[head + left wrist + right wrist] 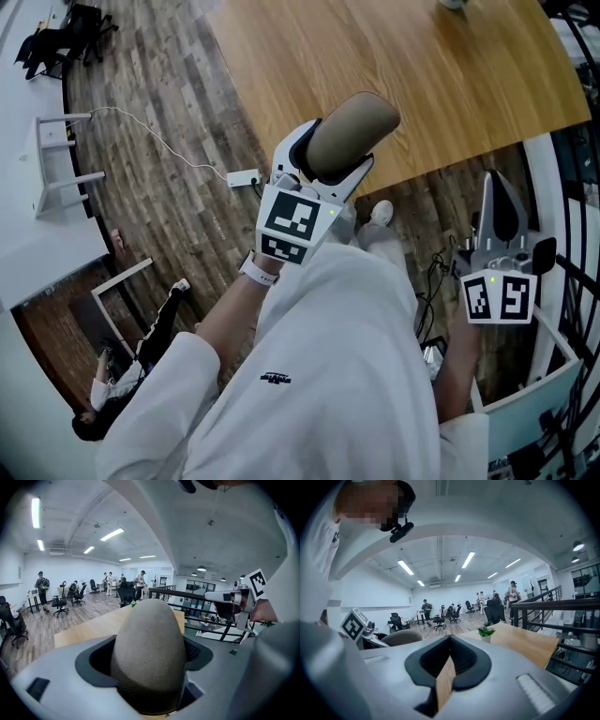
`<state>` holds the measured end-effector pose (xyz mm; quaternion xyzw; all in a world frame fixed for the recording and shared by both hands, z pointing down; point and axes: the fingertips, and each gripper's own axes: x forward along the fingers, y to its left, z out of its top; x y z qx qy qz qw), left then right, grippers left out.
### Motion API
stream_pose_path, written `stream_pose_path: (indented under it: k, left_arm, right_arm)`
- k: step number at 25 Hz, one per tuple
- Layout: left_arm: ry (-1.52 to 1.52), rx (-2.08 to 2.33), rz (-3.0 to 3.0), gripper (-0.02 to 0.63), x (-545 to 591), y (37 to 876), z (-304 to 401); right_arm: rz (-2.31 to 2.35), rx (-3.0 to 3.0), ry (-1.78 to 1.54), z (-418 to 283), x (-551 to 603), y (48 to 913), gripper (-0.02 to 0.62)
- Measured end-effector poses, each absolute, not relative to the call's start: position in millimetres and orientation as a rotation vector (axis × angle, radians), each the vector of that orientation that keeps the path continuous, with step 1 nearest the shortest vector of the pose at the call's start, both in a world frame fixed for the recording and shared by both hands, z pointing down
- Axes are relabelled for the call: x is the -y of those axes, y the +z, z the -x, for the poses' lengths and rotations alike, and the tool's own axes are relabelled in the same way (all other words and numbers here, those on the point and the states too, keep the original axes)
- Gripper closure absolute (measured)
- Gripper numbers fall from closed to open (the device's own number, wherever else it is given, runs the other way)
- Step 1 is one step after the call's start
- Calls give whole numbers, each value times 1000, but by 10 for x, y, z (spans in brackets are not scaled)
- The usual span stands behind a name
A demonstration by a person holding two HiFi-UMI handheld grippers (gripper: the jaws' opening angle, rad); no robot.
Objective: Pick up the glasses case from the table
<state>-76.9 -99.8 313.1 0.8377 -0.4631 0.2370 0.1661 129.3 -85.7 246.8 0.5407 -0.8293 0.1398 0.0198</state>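
The glasses case [354,129], a tan oval with a felt-like surface, is held in the air over the near edge of the wooden table [450,84]. My left gripper [336,155] is shut on it, a jaw on each side. In the left gripper view the glasses case [150,653] fills the space between the jaws and hides what lies past it. My right gripper [494,185] hangs to the right, off the table edge, shut on nothing. In the right gripper view my right gripper [447,667] shows only a thin slit between its jaws, and the glasses case [401,637] appears at the left.
A small potted plant [486,633] stands at the table's far end. A black railing [553,606] runs along the right. A white adapter with its cable [244,176] lies on the wood floor. White desks [37,141], office chairs and several people are farther off.
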Motion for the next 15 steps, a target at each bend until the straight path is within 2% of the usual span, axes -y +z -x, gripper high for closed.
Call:
stream_pose_path:
  k: [15]
  left_arm:
    - [575,1450,-2412,222,760,2550,1022]
  right_arm:
    - [-1623,2623,320,-1119,639,2131,585]
